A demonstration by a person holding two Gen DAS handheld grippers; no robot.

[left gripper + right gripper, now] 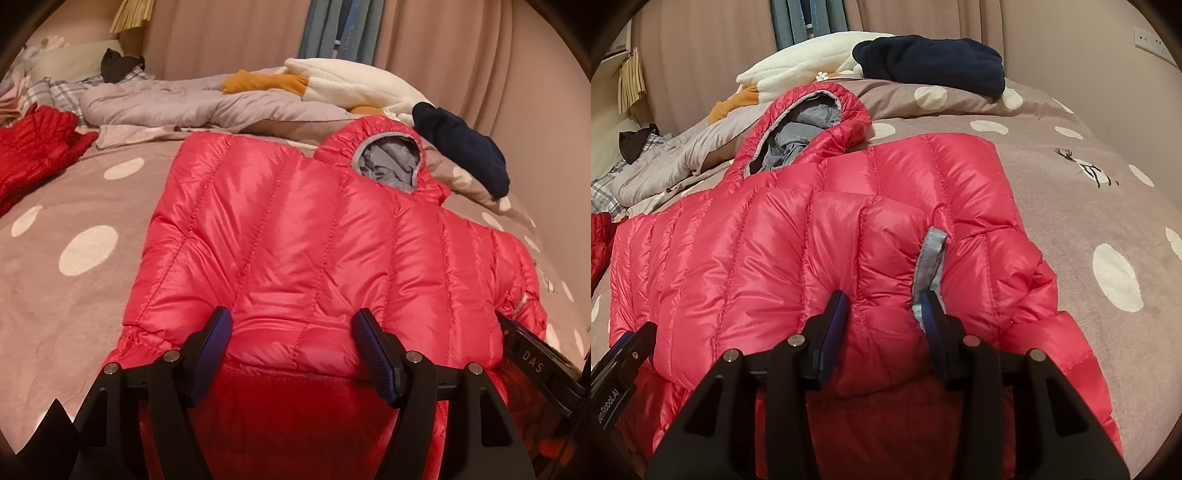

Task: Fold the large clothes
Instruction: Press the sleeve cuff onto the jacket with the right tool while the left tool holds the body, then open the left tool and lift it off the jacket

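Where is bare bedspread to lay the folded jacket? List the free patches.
Free: polka-dot bedspread between the pink down jacket and the red garment; also the stretch right of the jacket by the deer print. Crowded: the far edge, with grey quilt, white fleece and navy garment.

Polka-dot bed cover (66,229) fills the foreground, a little deer print (1086,168) stitched on it. Far side: a grey quilt (159,105) lies rumpled, a mustard garment (258,82) on top, touching a white fleece (354,86). Navy fleece (931,61) sits near the wall. Another red garment (33,147) lies at the left edge, beige curtains (229,33) behind.
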